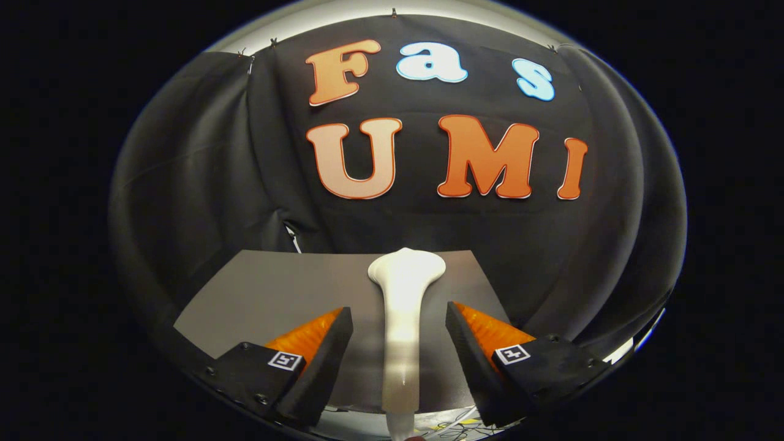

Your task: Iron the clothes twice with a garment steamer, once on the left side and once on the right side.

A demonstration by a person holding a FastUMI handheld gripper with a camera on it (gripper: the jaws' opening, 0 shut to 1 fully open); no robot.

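Observation:
A white garment steamer (405,275) runs straight ahead between my two fingers. Its slim handle passes through the gap and its wider head lies just beyond the fingertips, over a grey table top (269,294). My gripper (398,311) is open. One finger stands on each side of the handle, and a strip of grey table shows between each finger and the handle, so neither presses on it. The handle's near end runs down under the gripper, out of sight.
The booth's black cloth wall (202,184) hangs right behind the table's far edge, close beyond the steamer's head. Thin pale cables (456,421) lie below the gripper at the table's near edge.

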